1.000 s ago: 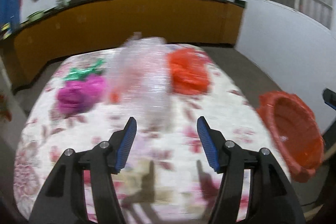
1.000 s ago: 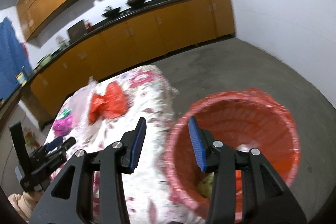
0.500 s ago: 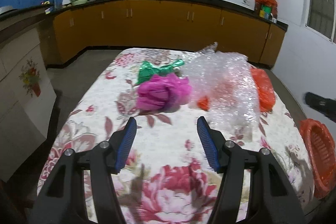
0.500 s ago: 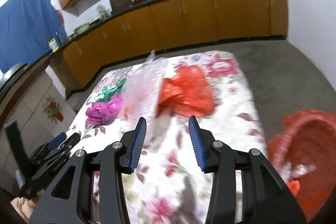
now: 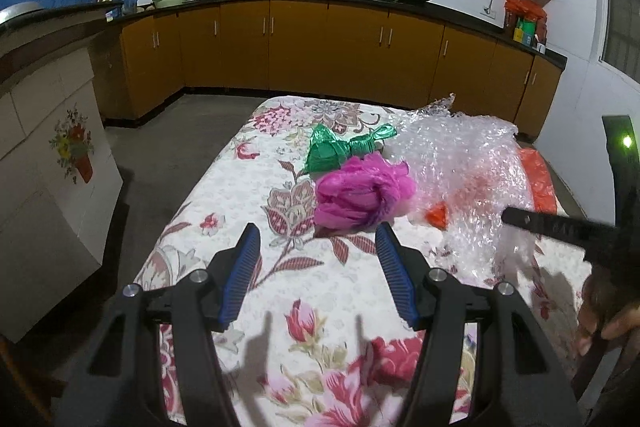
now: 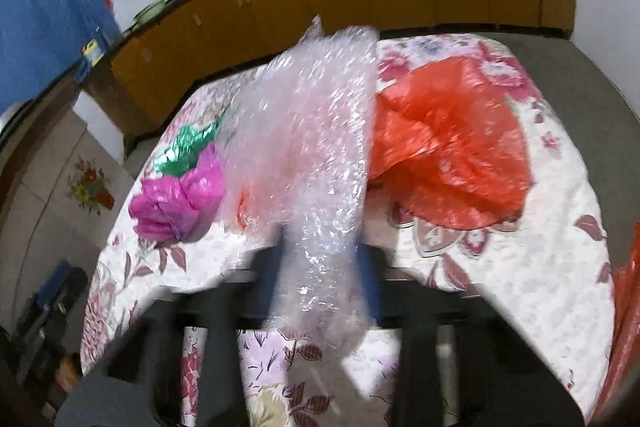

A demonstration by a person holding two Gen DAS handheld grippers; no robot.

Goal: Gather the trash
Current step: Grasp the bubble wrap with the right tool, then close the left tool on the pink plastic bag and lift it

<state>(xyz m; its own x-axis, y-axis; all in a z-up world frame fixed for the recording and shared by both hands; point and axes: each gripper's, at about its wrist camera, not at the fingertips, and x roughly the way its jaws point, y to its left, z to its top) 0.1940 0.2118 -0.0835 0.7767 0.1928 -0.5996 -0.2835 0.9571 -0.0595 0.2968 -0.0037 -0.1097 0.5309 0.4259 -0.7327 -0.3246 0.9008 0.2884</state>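
The right tongs (image 6: 320, 267) are closing on the bubble wrap (image 6: 316, 155); the left tongs (image 5: 316, 267) hang open, empty. Only the right view shows the whole orange bag (image 6: 448, 147).

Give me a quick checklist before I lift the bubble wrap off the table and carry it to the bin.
1. Bubble wrap between the right gripper jaws: ok, jaws closing on it.
2. Grip firm: cannot tell, blurred.
3. Orange bag clear of the wrap: not ok, it touches.
4. Pink bag clear: not ok, against the wrap.
5. Left gripper free: ok, open, empty.
6. Bin in sight: cannot tell.
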